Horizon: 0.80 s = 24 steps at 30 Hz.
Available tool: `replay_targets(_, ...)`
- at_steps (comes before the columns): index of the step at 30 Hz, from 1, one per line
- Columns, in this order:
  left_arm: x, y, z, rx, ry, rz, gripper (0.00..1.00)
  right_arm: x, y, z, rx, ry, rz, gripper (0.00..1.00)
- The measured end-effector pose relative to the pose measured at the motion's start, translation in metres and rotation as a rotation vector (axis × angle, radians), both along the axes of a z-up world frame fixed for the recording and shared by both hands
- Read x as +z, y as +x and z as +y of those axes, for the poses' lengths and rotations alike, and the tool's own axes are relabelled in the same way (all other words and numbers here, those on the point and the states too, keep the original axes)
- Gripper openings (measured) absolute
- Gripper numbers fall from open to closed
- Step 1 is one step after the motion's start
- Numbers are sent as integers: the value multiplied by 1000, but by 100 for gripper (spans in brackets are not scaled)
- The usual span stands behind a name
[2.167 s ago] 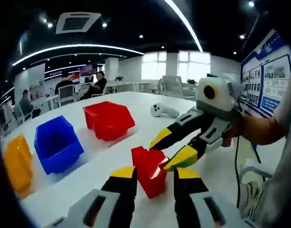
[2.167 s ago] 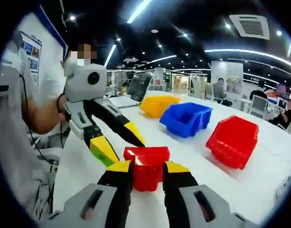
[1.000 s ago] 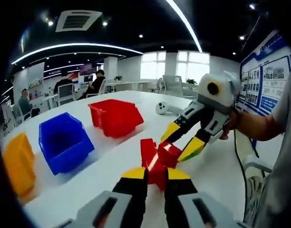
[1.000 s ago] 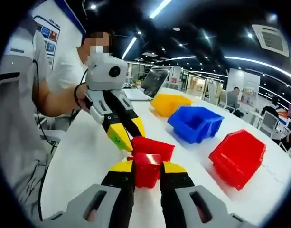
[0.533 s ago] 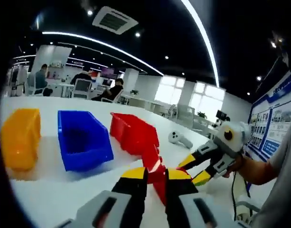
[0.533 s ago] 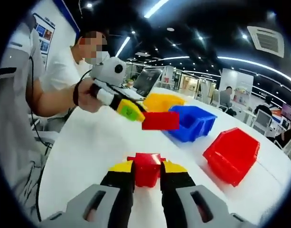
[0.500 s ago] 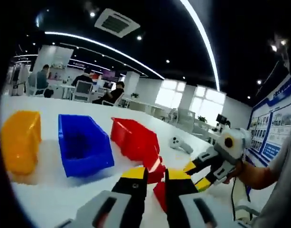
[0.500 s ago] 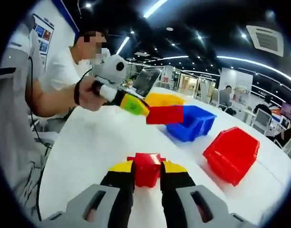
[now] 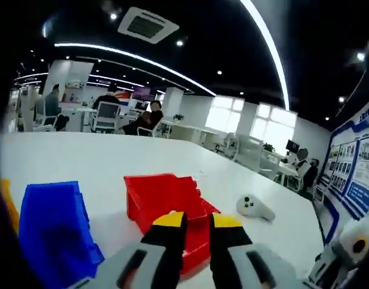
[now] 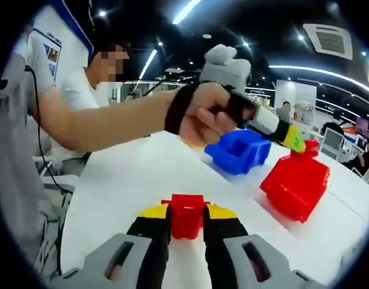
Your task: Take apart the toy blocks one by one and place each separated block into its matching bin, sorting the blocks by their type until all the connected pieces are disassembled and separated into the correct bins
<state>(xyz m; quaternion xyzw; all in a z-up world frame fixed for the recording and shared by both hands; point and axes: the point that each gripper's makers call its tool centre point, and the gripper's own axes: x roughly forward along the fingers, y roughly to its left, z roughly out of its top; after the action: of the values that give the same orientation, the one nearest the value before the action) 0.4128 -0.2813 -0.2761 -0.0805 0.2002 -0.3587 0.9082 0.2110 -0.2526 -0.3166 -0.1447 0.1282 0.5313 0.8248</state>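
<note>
Our right claw (image 10: pixel 186 212) is clamped on a red block (image 10: pixel 186 214) low over the white desk (image 10: pixel 124 180). Our left claw (image 9: pixel 191 221), jaws nearly together, holds another red block (image 10: pixel 310 146) above the red bin (image 9: pixel 163 195); the blue bin (image 9: pixel 49 226) sits left. Far across the office, seated people (image 9: pixel 52 105) and bright windows (image 9: pixel 268 120).

Left claw (image 10: pixel 300 144) extended, apparently closed; right claw (image 10: pixel 185 218) clamped, low.
</note>
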Motion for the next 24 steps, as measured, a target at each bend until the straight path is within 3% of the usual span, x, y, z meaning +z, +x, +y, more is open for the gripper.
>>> replay_targets(2, -3, 2, -4, 5, -4, -22, 19, 0, -1, -2, -5, 6, 0, 22)
replay_targets(3, -2, -1, -4, 14, -8, -25, 25, 0, -1, -2, -6, 9, 1, 22)
replay_targets(4, -1, -2, -3, 34, -24, -2, 41, 0, -1, -3, -10, 13, 3, 22)
replay_targets(5, 3, -5, -5, 30, -19, -17, 67, 0, -1, -3, -13, 16, 6, 22)
replay_targets(6, 9, -4, -4, 36, 2, -61, 80, 0, -1, -3, -13, 18, 7, 22)
replay_targets(7, 14, -6, -1, 40, 34, -98, 84, 0, -1, -4, -14, 21, 7, 22)
replay_targets(8, 18, -13, 1, 23, 62, -114, 78, 0, -1, -4, -16, 23, 9, 22)
replay_targets(10, 26, -22, 6, 21, 43, -104, 70, 1, 0, -4, -18, 19, 7, 22)
replay_targets(15, 43, -59, 44, 52, 28, -157, 65, 0, 1, -6, -34, 9, 5, 22)
replay_targets(18, 53, -101, 68, 48, -63, -214, 54, 0, 2, -8, -53, 26, 16, 22)
replay_targets(20, 37, -135, 78, 31, -64, -181, 51, 0, 1, -10, -65, 51, 37, 22)
replay_targets(21, 18, -157, 83, 14, -28, -136, 51, 1, 2, -12, -75, 71, 55, 22)
replay_targets(24, -26, -198, 80, -27, 36, -12, 50, 1, 2, -14, -98, 92, 75, 22)
